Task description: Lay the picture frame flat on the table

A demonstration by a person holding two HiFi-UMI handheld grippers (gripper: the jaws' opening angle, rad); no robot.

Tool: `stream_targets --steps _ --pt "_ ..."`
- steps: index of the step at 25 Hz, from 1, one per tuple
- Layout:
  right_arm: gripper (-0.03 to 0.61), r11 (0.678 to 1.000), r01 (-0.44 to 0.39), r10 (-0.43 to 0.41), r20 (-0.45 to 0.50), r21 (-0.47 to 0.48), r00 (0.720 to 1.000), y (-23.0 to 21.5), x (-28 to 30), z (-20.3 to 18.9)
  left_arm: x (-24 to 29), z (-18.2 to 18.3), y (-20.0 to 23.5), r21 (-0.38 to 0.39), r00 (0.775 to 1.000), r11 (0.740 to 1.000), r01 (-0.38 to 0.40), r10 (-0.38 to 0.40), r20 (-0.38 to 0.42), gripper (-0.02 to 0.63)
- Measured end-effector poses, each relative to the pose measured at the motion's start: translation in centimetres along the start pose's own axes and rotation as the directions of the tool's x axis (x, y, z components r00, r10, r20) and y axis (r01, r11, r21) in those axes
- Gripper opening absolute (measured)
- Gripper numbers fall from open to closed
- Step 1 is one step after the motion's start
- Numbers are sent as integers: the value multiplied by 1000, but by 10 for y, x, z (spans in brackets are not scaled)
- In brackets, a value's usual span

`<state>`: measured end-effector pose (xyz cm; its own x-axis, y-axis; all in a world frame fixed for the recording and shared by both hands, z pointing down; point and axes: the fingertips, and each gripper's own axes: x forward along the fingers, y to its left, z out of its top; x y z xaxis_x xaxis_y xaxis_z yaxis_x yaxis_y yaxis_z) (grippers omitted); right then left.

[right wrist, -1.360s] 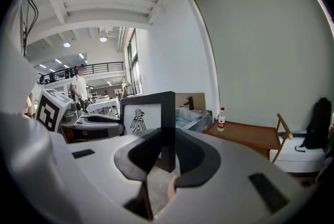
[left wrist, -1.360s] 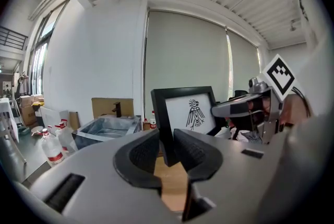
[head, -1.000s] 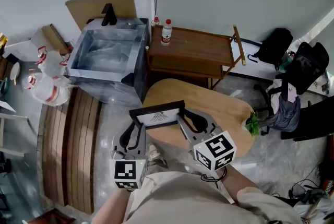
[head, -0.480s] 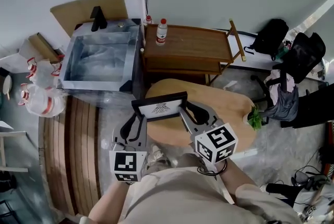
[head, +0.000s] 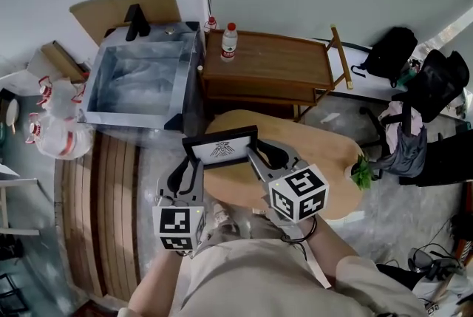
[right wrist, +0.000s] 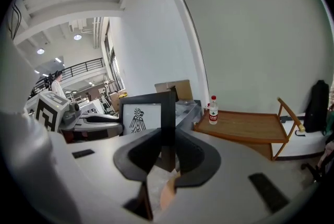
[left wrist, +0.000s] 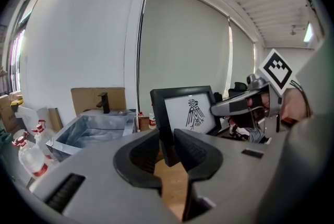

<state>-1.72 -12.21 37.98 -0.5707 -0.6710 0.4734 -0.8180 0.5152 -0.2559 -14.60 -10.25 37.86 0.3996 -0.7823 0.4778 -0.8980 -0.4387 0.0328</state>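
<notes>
The picture frame [head: 221, 147], black with a white sheet and a bird drawing, hangs upright above the near left part of the round wooden table [head: 325, 149]. My left gripper [head: 194, 165] is shut on its left edge, and my right gripper [head: 256, 159] is shut on its right edge. In the left gripper view the frame [left wrist: 189, 111] stands between the left gripper [left wrist: 167, 138] pads, with the right gripper [left wrist: 245, 105] beyond. In the right gripper view the frame [right wrist: 141, 116] edge is pinched by the right gripper [right wrist: 167, 137].
Behind the table stands a wooden trolley [head: 273, 70] with a water bottle [head: 230, 41]. A metal basin [head: 140, 79] is at the back left, above slatted boards [head: 111, 190]. A small green plant [head: 361, 174] sits at the table's right edge. Bags and a chair [head: 425, 108] are at right.
Both grippers have carried the frame a little further in over the table and slightly lower. The frame is still upright and both grips are unchanged.
</notes>
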Motion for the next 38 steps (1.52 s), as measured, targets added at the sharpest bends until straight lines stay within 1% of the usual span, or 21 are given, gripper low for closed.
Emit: stream_targets --steps 4,7,11,14,18,22,25,31,38 --pt "61 1000 -16 17 -45 19 999 -21 17 -10 26 -8 0 -23 999 1000 -21 21 -24 84" --pt "63 999 -18 21 -89 33 996 -40 36 -20 51 -20 2 -41 998 999 -26 24 -59 86" --pt "61 997 -18 30 -151 80 988 -67 67 -35 86 -35 9 -67 994 997 -26 18 -109 86" --pt "61 995 -12 33 -197 104 980 -85 92 -50 115 -52 17 -80 988 996 -25 13 -151 86" --pt "61 993 2 28 -263 114 965 -105 132 -75 156 -83 33 -125 977 992 -26 -1 -215 86" --pt "61 991 13 29 -318 130 948 -125 173 -105 196 -119 48 -152 963 988 -36 -7 -271 86" --pt "61 989 20 36 -361 150 932 -139 202 -135 223 -152 58 -171 950 984 -46 -10 -312 86" --pt "61 981 38 54 -457 190 888 -161 254 -205 268 -225 69 -206 919 977 -58 -29 -394 86" --pt "61 972 70 62 -535 222 842 -184 304 -289 317 -311 77 -242 879 968 -71 -54 -474 86"
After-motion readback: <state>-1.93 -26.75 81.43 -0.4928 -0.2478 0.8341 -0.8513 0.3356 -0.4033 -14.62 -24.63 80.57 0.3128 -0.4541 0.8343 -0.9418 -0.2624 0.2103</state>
